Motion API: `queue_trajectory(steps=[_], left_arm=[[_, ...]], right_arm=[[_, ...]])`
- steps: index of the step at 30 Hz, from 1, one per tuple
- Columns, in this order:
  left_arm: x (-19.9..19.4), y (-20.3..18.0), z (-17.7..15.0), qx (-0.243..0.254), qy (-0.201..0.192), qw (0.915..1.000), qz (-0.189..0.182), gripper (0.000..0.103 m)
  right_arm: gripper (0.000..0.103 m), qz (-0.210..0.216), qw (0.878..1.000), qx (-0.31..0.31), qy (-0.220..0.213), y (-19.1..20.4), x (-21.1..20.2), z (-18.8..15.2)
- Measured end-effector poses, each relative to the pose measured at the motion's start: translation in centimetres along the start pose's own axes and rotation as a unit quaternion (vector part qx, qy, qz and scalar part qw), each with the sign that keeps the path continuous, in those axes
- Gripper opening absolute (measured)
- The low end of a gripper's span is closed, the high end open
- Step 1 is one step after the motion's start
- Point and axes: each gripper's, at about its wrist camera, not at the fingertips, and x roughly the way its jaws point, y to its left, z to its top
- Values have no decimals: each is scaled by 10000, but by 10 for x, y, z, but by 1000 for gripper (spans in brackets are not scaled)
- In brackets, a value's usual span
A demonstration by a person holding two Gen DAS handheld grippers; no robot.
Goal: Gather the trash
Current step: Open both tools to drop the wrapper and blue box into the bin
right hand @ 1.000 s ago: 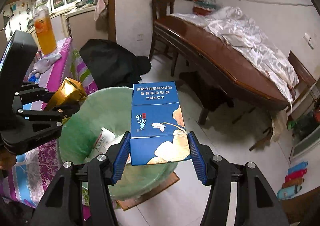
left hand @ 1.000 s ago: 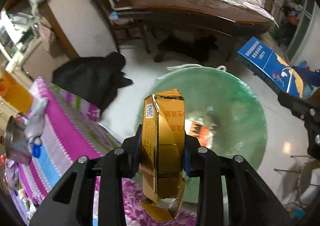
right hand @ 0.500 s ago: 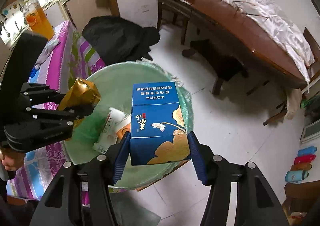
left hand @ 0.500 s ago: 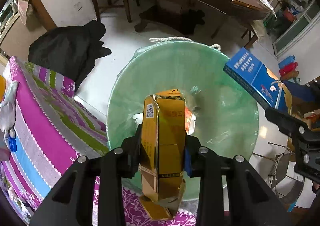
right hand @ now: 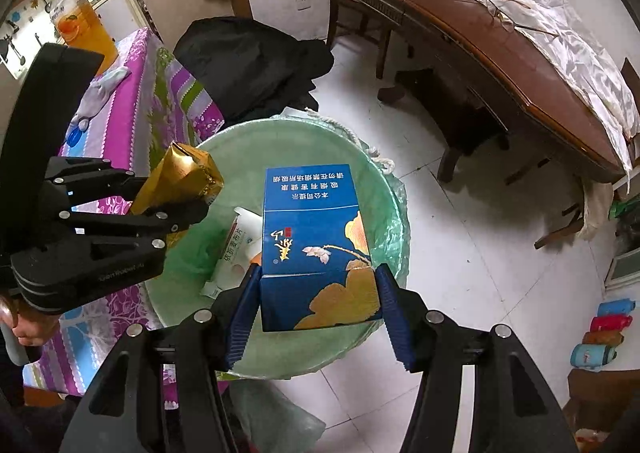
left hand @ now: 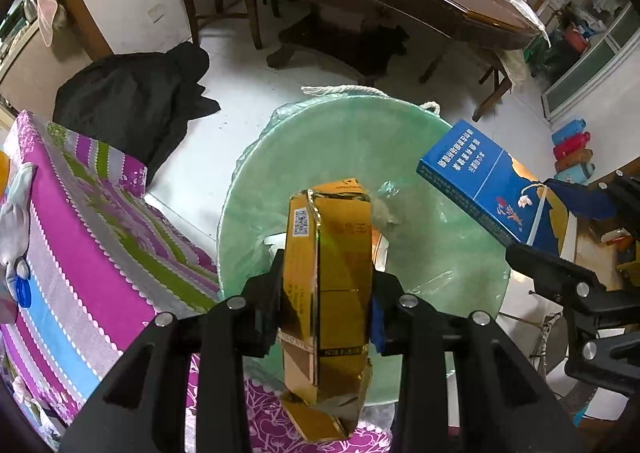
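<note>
Two cigarette cartons hang over the green-lined trash bin (right hand: 384, 221) standing on the white tiled floor beside the worktop with its purple striped cloth (left hand: 92, 237). Left gripper (left hand: 326, 293) points steeply down, jaws clenched on a crumpled gold carton (left hand: 328, 285) above the bin's near rim. Right gripper (right hand: 316, 297) grasps a blue carton (right hand: 316, 245) between its blue pads (right hand: 240, 313), over the bin's opening. A white box (right hand: 238, 249) lies inside the bin.
</note>
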Motion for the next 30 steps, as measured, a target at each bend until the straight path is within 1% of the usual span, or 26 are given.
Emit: queue_trajectory(steps=[3,4,6,8,9,10,16,19,21,24,30], left_arm=[[-4,2,3,12,-86,10000,-18,34],[-6,2,4,15,-113,9999,-78,34],[-9,3,5,22,-156,9998,-130,38],[-12,4,5,-37,-271,9996,-26,66],[-12,3,4,-63,-327,9994,30,68],[-13,4,4,-54,-384,9992,97,68],[-13,-2,0,103,-415,9988,257,68],[-13,-2,-1,129,-430,9987,255,68],[-13,-2,-2,167,-458,9983,319,68],[-14,0,-3,144,-459,9984,309,68],[-16,3,-5,118,-502,9979,401,68]], right_arm=[[58,-39,10000,-23,-3,1,-2,2],[58,-33,10000,-15,0,1,-2,2],[58,-63,10000,5,-8,1,-1,4],[63,-41,10000,41,-19,2,0,4],[67,-5,10000,70,-17,2,1,3],[67,-7,10000,75,-37,3,2,3],[67,-19,10000,47,37,4,9,0],[67,-37,10000,40,34,4,10,0],[67,-47,10000,46,39,4,9,0],[67,-91,9999,28,49,3,10,1],[67,-159,9998,22,78,2,12,0]])
